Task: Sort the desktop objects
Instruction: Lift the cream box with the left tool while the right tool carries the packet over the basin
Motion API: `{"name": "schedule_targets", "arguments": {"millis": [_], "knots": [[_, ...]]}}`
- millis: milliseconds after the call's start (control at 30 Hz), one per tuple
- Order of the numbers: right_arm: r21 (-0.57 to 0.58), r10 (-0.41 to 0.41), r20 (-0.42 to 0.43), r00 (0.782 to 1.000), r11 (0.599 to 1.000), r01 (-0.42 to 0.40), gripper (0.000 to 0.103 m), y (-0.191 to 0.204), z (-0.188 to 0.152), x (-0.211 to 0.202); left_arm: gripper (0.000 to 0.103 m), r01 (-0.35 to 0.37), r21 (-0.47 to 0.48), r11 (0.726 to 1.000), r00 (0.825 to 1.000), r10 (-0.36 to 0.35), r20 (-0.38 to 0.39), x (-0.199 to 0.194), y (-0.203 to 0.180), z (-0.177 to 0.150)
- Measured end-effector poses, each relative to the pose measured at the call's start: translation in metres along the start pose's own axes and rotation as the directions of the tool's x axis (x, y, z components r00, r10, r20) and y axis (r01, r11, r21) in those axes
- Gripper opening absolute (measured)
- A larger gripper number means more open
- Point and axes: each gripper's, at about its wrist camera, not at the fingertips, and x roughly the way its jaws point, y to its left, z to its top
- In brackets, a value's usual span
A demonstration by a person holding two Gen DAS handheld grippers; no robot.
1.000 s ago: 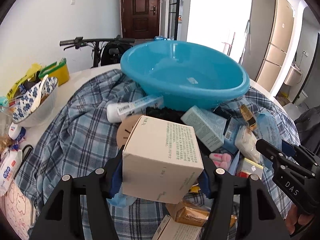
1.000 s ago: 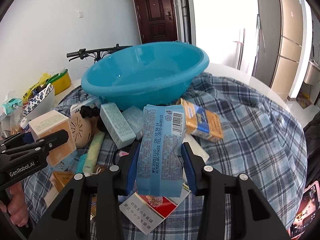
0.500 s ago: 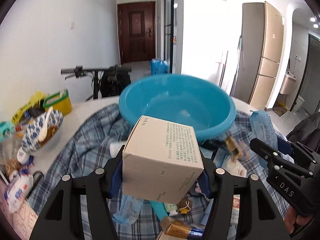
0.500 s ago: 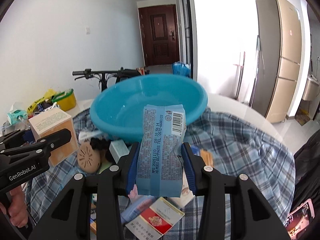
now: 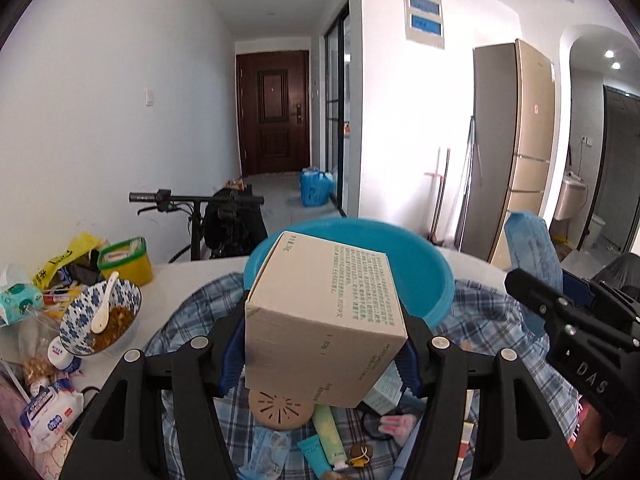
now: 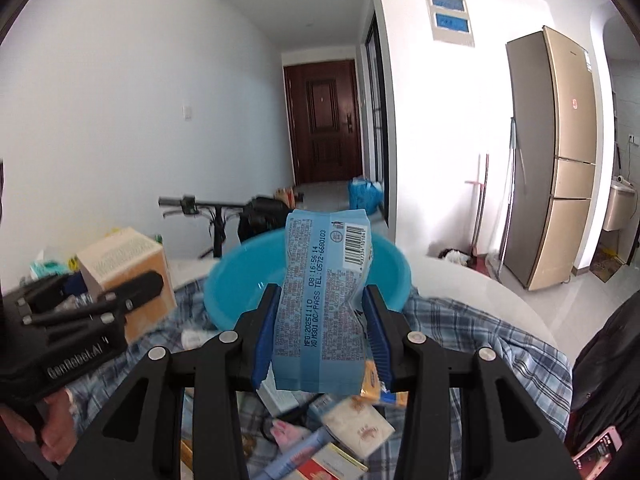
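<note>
On the blue packet [image 6: 322, 312]: "MFG:20251110"; "QC/PASS"; a barcode [image 6: 355, 245].

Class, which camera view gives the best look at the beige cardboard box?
The left wrist view: the beige cardboard box fills the centre, its printed top readable, clamped between the jaws. The right wrist view shows it only small, blurred, at the left edge.

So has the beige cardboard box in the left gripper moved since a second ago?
Yes. The beige cardboard box has risen: it now overlaps the blue plastic basin instead of sitting below it.

Open air above the blue basin [image 5: 432, 280]; clutter [image 5: 332, 440] crowds the cloth below.
</note>
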Motion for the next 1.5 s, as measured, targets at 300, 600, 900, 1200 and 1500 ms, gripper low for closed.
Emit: {"name": "schedule_targets", "arguments": {"millis": [300,600,900,1200,1500], "knots": [[-0.021,0.018,0.081,0.997,1.000,-0.017,0.040,0.011,0.022,-0.019,0.064,-0.014,0.002,1.000,0.994,0.014,0.104,-0.030,0.004,0.023],[-0.092,0.034,0.215,0.976,0.996,-0.014,0.040,0.030,0.063,-0.042,0.064,-0.016,0.000,1.000,0.976,0.016,0.215,-0.057,0.009,0.053],[-0.088,0.064,0.321,0.945,0.995,-0.037,0.040,0.031,0.088,-0.055,0.064,0.003,-0.023,1.000,0.938,0.005,0.346,-0.087,0.010,0.082],[-0.124,0.062,0.393,0.917,0.992,-0.014,0.040,0.038,0.102,-0.058,0.064,0.031,-0.042,0.999,0.912,-0.011,0.409,-0.086,0.016,0.095],[-0.089,0.084,0.406,0.910,0.995,-0.052,0.040,0.028,0.108,-0.032,0.064,0.041,-0.013,0.999,0.923,-0.033,0.384,-0.049,0.012,0.101]]}}
